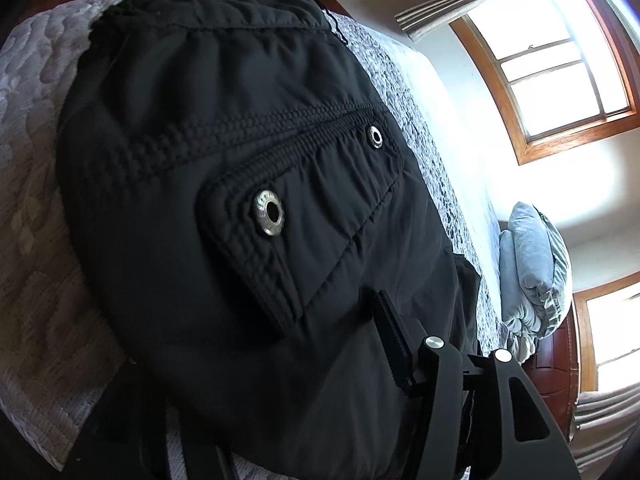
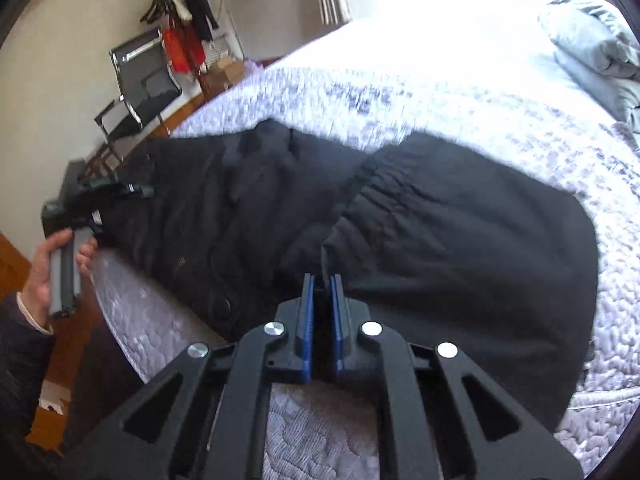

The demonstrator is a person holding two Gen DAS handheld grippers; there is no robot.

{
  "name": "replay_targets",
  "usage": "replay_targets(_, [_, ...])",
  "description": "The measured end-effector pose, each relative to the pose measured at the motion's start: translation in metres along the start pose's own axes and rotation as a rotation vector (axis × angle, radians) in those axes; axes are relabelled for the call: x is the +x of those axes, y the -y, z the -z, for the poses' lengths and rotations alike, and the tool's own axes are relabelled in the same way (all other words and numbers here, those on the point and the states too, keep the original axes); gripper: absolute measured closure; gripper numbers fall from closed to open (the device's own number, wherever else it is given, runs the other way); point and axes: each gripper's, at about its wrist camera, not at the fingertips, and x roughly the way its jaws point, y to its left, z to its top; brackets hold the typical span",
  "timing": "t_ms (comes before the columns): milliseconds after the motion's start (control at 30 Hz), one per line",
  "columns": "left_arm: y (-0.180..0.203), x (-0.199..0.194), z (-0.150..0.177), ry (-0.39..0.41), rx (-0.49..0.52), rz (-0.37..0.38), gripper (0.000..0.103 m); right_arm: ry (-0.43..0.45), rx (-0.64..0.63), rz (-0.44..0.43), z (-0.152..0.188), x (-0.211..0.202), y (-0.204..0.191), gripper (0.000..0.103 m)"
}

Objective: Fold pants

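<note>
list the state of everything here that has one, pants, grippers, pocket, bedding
black pants: spread on the quilted bedspread, one part folded over
right hand-held gripper: shut on the pants' edge
left hand-held gripper: at the pants' far end, grip unclear
pocket flap: lying closed, snaps showing
grey pillows: stacked at the bed's head

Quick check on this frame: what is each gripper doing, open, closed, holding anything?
Left gripper: at the pants' edge; whether the jaws are shut cannot be told.
Right gripper: jaws nearly closed, pinching a fold of the pants.
</note>
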Motion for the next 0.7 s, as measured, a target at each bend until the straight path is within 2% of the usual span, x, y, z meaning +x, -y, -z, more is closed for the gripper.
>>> replay_targets(133, [-0.003,0.001,-0.002,-0.006,-0.033,0.017,0.045,-0.051,-0.045,0.026,0.017,0.016,-0.007,0.095])
replay_targets(167, [-0.003,0.001,-0.002,-0.006,-0.036,0.02,0.045,-0.041,-0.028,0.014,0.019,0.015,-0.004,0.091])
replay_targets(267, [-0.003,-0.002,-0.001,0.005,-0.032,0.033,0.046,-0.005,-0.006,-0.03,0.017,0.003,-0.003,0.067])
replay_targets(367, [0.0,-0.007,0.0,0.036,-0.016,0.07,0.051,0.045,0.0,-0.048,0.018,-0.018,-0.002,0.065])
replay_targets(433, [0.005,-0.007,0.0,0.041,0.002,0.065,0.059,0.067,0.042,-0.064,0.018,-0.031,0.005,0.062])
replay_targets(467, [0.007,-0.007,0.0,0.046,0.019,0.058,0.072,0.079,0.075,-0.067,0.019,-0.037,0.012,0.06])
replay_targets(500, [0.009,-0.007,0.0,0.049,0.03,0.06,0.076,0.089,0.108,-0.068,0.02,-0.042,0.019,0.058])
replay_targets(600, [0.016,-0.009,0.0,0.066,0.043,0.079,0.086,0.106,0.183,-0.056,0.028,-0.051,0.039,0.056])
replay_targets(700, [0.021,-0.013,0.001,0.09,0.033,0.111,0.091,0.105,0.249,-0.022,0.042,-0.06,0.058,0.055])
